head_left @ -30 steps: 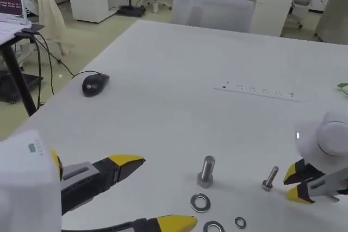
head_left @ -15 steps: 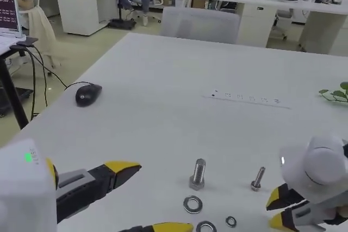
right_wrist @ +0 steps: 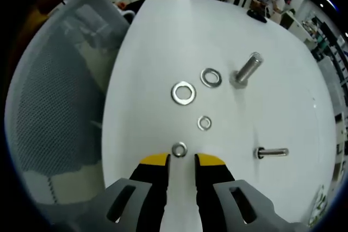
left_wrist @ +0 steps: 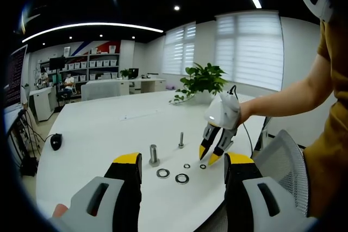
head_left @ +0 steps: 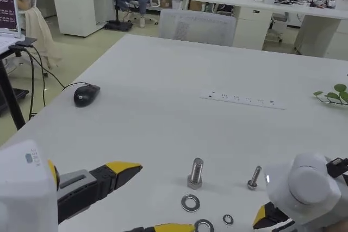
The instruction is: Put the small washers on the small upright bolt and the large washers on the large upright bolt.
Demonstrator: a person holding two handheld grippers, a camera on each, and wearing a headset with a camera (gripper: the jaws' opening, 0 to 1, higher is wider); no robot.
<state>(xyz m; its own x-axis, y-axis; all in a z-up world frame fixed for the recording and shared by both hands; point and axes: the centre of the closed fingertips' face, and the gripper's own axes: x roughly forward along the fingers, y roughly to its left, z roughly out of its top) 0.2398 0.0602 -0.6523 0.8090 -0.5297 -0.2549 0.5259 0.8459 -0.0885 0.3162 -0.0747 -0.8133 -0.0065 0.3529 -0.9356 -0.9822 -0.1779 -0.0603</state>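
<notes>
Jaws of the right gripper (right_wrist: 182, 158) stand slightly apart and empty, tips just behind a small washer (right_wrist: 179, 149). It has drawn back from the small bolt (right_wrist: 272, 152). Left gripper (left_wrist: 183, 158) gapes wide, empty, short of the large washers (left_wrist: 163, 173) and large bolt (left_wrist: 154, 155).

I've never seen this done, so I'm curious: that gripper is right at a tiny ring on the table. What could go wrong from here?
1. The small washer lies flat between the open jaws of the right gripper; being so thin, it may skid away when pinched.
2. The small upright bolt stands slim and upright nearby; a nudge while threading the washer could topple it.
</notes>
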